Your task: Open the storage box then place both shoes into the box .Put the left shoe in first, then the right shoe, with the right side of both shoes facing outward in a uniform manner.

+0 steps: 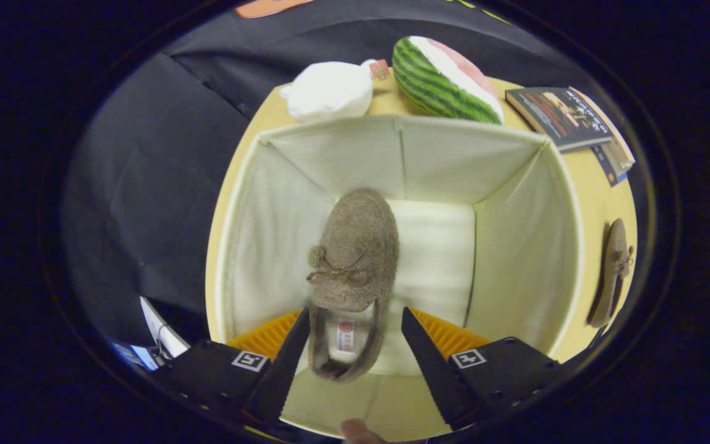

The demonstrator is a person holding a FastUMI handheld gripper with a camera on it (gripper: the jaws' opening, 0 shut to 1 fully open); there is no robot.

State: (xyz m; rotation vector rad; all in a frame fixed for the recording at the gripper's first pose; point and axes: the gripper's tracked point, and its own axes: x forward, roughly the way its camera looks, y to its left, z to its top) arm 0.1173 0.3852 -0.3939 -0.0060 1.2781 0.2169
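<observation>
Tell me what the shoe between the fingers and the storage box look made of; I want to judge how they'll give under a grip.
The brown shoe looks like fuzzy felt or wool, matte and nubby, with a pale lining. The storage box looks like cream fabric, with soft creased walls and stitched seams. The gripper is open, with the shoe's heel between its fingers.

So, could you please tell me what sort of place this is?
Probably a staged recording booth: black cloth wall, a yellow table holding props like a plush watermelon and books. The open gripper straddles a shoe.
</observation>
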